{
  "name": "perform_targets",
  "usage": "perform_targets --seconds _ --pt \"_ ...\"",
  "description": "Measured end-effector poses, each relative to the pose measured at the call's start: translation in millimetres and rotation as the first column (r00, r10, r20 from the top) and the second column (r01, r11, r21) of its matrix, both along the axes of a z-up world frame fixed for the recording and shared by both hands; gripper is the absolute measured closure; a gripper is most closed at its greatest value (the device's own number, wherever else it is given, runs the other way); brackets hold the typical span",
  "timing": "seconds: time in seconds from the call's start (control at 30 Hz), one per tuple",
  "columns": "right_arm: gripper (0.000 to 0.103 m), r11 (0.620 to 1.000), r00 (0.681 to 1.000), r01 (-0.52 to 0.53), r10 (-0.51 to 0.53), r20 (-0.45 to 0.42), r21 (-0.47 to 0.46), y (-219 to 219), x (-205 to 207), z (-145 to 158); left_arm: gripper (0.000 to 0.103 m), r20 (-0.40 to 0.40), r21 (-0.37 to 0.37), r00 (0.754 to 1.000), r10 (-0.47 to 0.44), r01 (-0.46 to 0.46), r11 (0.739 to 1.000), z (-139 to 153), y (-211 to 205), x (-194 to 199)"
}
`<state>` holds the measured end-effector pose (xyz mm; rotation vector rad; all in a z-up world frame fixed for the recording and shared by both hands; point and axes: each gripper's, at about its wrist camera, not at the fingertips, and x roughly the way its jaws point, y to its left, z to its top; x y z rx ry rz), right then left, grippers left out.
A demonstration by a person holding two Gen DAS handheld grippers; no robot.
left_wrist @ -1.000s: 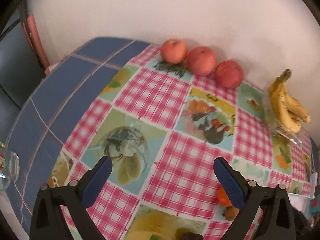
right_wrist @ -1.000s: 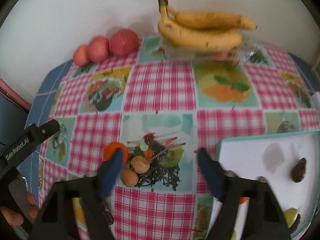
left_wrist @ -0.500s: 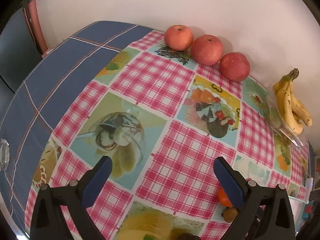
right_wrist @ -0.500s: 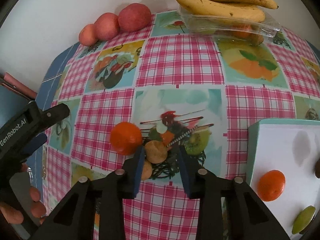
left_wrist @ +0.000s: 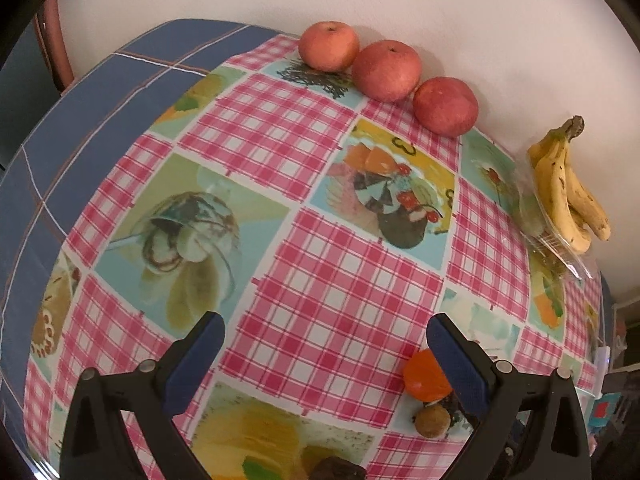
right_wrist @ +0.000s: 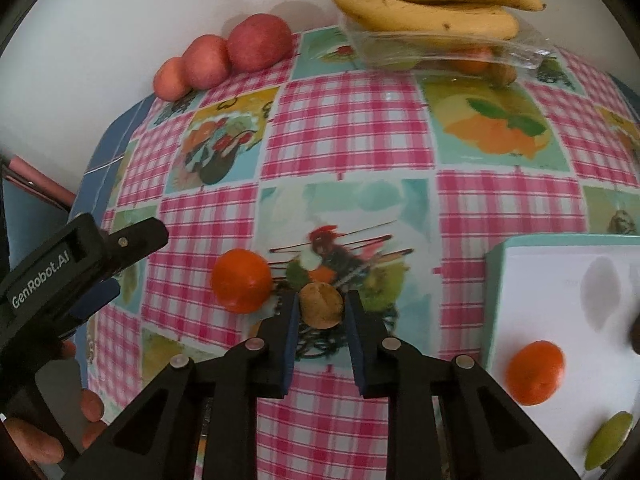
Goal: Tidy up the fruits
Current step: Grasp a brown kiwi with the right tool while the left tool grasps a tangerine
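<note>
Right gripper (right_wrist: 322, 312) pinching a small brown fruit (right_wrist: 321, 305) on the checked worktop (right_wrist: 352, 128).

In the right wrist view its fingers (right_wrist: 289, 332) press on both sides of the brown fruit, at the centre of the frame, with a mandarin (right_wrist: 241, 286) just beside it at 9 o'clock. A white tray (right_wrist: 568, 280) at 4 o'clock holds a second mandarin (right_wrist: 535, 372) and a green fruit slice (right_wrist: 608, 438). Three apples (right_wrist: 260, 42) line the wall at 11 o'clock, and bananas (right_wrist: 424, 4) lie on a clear plastic box (right_wrist: 448, 54) at 1 o'clock. The left gripper (left_wrist: 322, 354) hangs above the cloth with its fingers (left_wrist: 196, 362) spread wide and nothing between them.
</note>
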<state>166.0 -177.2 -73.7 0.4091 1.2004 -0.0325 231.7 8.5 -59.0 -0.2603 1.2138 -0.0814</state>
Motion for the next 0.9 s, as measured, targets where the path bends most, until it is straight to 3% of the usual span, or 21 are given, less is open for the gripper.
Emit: perform_targets --seconds 0.23,0.53,0.9 --pt "0.079 0.997 0.999 0.05 -0.05 -0.003 -0.053 -22 -8 1 0.002 -0.028 -0.044 0.998 -0.048 0.047 0.998 -7 -13 1" --pt "0.079 0.995 0.996 0.093 -0.093 -0.004 -0.034 -41 -15 0 0.023 -0.065 -0.107 0.99 -0.126 0.119 0.987 -15 -36 -4" --pt "0.08 0.994 0.994 0.106 -0.106 -0.002 -0.016 -44 -18 1 0.05 -0.102 -0.178 0.984 -0.148 0.129 0.976 -19 -56 -11"
